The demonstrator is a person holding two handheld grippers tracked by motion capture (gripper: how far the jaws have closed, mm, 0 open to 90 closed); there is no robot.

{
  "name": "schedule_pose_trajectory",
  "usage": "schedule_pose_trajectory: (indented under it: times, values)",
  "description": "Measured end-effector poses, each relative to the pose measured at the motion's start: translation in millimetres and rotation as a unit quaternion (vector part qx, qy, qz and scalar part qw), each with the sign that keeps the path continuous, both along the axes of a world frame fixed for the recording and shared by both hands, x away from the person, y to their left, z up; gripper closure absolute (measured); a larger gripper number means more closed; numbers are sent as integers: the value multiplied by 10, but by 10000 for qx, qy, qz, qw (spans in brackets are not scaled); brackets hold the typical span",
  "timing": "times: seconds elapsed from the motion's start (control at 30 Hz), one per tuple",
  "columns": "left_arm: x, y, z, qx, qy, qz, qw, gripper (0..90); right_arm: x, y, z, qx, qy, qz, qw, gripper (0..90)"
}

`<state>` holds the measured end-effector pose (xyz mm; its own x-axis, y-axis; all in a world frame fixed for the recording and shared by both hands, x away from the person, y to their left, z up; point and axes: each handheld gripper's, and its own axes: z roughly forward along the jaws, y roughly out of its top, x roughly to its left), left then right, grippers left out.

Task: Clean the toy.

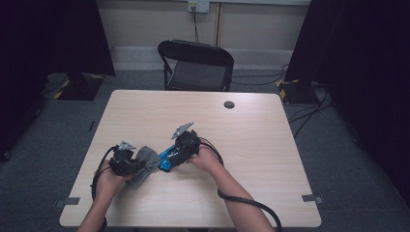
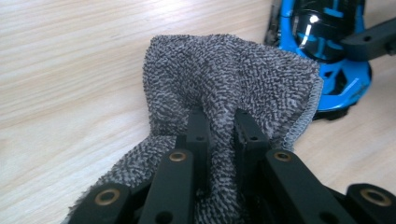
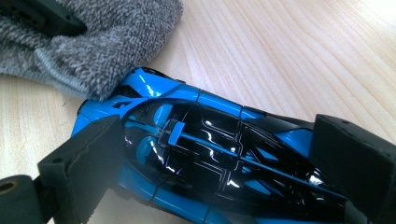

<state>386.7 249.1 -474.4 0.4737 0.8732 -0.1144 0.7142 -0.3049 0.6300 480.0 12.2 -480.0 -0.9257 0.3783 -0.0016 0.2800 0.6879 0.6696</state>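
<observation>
A: Left hand (image 1: 107,180)?
B: In from six o'clock, forearm angled toward twelve. Left gripper (image 1: 126,162) aimed at three o'clock, jaws pinched tight on a fold of grey cloth (image 2: 224,88).

A: Right hand (image 1: 205,158)?
B: Forearm slanting toward eleven o'clock, right gripper (image 3: 219,154) pointing at nine, jaws clamped across the blue toy car (image 3: 205,154).

A: Whereabouts?
B: Car on the table (image 1: 251,145), near centre toward six o'clock; cloth just at its nine o'clock, hem touching the car's end.
</observation>
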Motion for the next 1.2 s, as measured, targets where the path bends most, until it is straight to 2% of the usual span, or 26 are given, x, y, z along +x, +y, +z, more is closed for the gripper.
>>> schedule_pose_trajectory:
  times: [0.37, 0.6, 0.97, 1.2]
  values:
    - [-66, -156, 28, 110, 98, -317, 9994, 791, -2, 0, -1, 13, -3, -13, 10000, 33]
    - [-133, -241, 43, 81, 151, -501, 9986, 791, 0, -4, -3, 14, -15, 1, 10000, 33]
    - [-216, -377, 39, -77, 255, -724, 9970, 791, 1, -5, -3, 12, -22, 0, 10000, 33]
    - [-255, -494, 43, -157, 309, -998, 9944, 791, 2, -5, -2, 8, -21, 0, 10000, 33]
